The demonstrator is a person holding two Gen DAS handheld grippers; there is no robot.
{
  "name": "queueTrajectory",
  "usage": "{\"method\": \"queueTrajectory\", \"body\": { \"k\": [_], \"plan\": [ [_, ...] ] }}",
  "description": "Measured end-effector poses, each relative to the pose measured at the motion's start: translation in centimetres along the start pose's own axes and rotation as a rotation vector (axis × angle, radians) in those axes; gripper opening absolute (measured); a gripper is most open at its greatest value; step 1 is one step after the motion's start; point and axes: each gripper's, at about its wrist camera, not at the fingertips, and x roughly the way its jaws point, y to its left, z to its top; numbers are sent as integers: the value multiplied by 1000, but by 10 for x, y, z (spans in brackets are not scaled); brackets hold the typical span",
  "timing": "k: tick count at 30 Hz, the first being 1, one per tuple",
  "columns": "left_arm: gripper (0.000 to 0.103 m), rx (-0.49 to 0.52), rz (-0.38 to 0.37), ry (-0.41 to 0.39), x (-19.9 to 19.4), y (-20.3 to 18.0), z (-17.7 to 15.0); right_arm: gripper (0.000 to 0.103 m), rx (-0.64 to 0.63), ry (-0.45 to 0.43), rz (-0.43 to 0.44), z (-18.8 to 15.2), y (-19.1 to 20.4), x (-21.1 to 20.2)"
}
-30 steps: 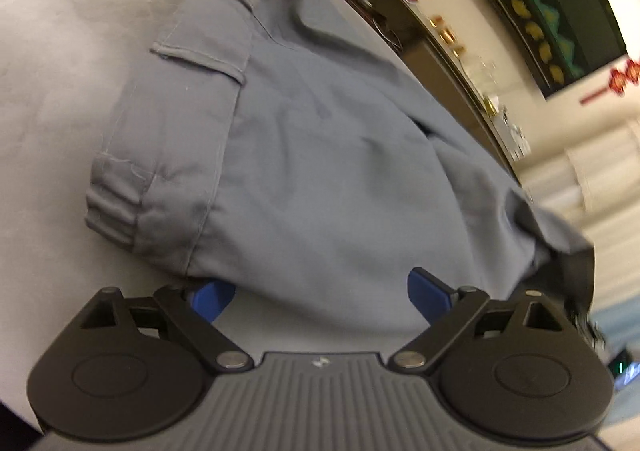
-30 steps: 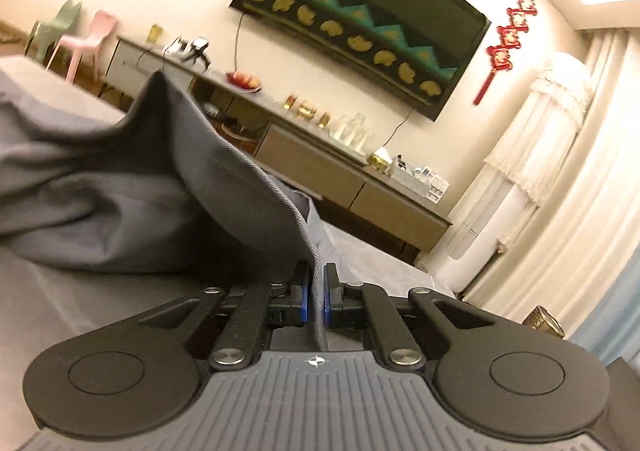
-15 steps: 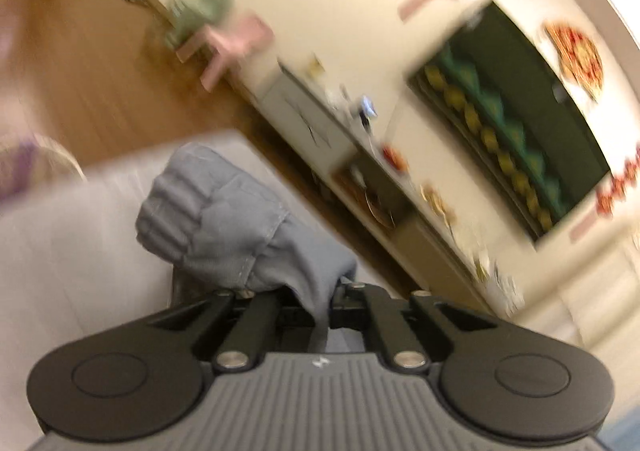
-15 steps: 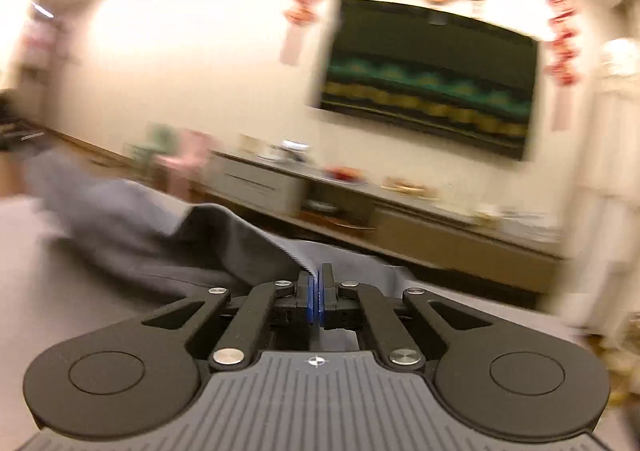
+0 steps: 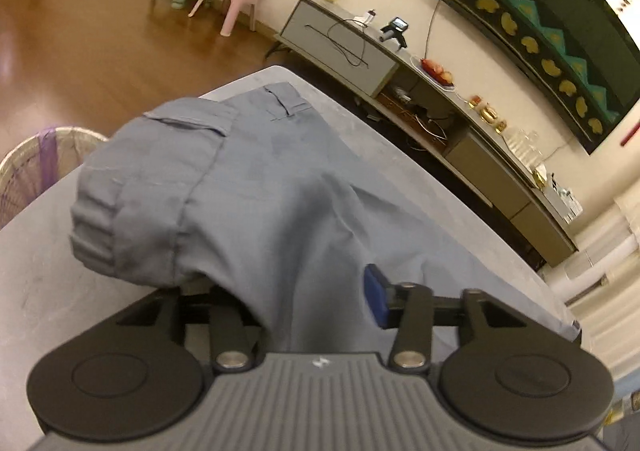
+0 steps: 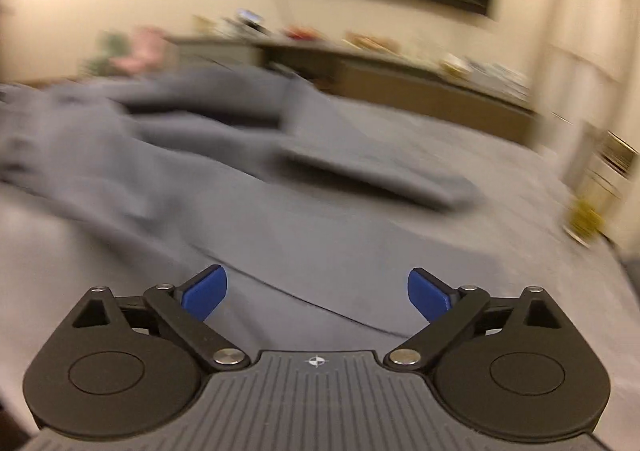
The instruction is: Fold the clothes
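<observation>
grey trousers (image 5: 256,191) lying bunched on grey bench (image 5: 36,291), reaching its far edge, bare bench showing at left | left claw (image 5: 312,291) spread wide, cloth draping between fingers, left pad hidden | right claw (image 6: 316,291) gaping wide just above trousers (image 6: 280,211), gripping nothing, view blurred | wicker basket (image 5: 28,163) sitting beyond left edge
</observation>
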Motion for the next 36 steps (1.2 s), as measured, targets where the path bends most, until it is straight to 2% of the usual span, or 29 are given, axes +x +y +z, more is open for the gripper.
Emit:
{"method": "queueTrajectory", "body": {
  "k": [2, 4, 6, 8, 10, 12, 13, 14, 15, 16, 18, 20, 21, 23, 24, 25, 27, 28, 29, 30, 31, 32, 35, 36],
  "plan": [
    [49, 5, -15, 17, 2, 5, -1, 97, 9, 48, -18, -2, -3, 11],
    [50, 13, -1, 12, 8, 13, -5, 97, -22, 48, 2, 1, 2, 15],
    [50, 8, 18, 9, 15, 24, -10, 97, -38, 15, -8, 19, 3, 23],
    [50, -41, 39, 32, 27, 35, -10, 101, -71, -34, -41, 42, 17, 42],
    [49, -71, 17, 41, 30, 42, -8, 102, -170, -41, -49, 64, 32, 72],
    [50, -64, 23, 32, 32, 44, -5, 102, -333, -3, -72, 75, 58, 108],
    [49, -63, 26, 34, 34, 46, -4, 95, -420, 19, -87, 77, 71, 126],
    [49, -66, 23, 39, 34, 48, -4, 82, -490, 56, -96, 82, 73, 147],
    [49, -64, 21, 43, 34, 51, -3, 14, -533, 123, -99, 90, 70, 168],
    [49, -56, 24, 47, 35, 53, -2, 1, -527, 187, -122, 101, 61, 183],
    [48, -40, 44, 63, 33, 53, 4, 1, -379, 130, -165, 146, 23, 179],
    [47, -5, 35, 48, 24, 51, 9, 1, -159, 25, -284, 191, -29, 167],
    [47, 20, 27, 34, 19, 49, 12, 1, -84, 16, -337, 204, -52, 171],
    [47, 41, 29, 31, 13, 47, 13, 8, -142, 131, -451, 199, -71, 201],
    [47, 32, 25, 37, 9, 49, 12, 20, -171, 189, -507, 197, -80, 216],
    [47, 22, 20, 43, 5, 51, 12, 28, -198, 245, -561, 195, -89, 231],
    [47, 20, -6, 24, -12, 52, 11, 31, -171, 244, -591, 186, -94, 238],
    [50, 15, -12, 4, -21, 54, 10, 39, -155, 240, -604, 182, -97, 241],
    [55, 10, -18, -17, -30, 56, 10, 45, -113, 165, -575, 182, -86, 227],
    [59, -17, -22, -32, -35, 61, 10, 60, -71, 90, -545, 183, -76, 212],
    [67, -46, -26, -47, -40, 65, 10, 69, -29, 15, -515, 183, -66, 197],
    [70, -82, -22, -53, -38, 68, 11, 72, 9, -58, -482, 184, -55, 182],
    [72, -129, 15, -15, -19, 71, 13, 85, -140, -196, -236, 192, 28, 149],
    [72, -127, 13, 4, -16, 72, 11, 90, -224, -211, -108, 199, 64, 147]
  ]
}}
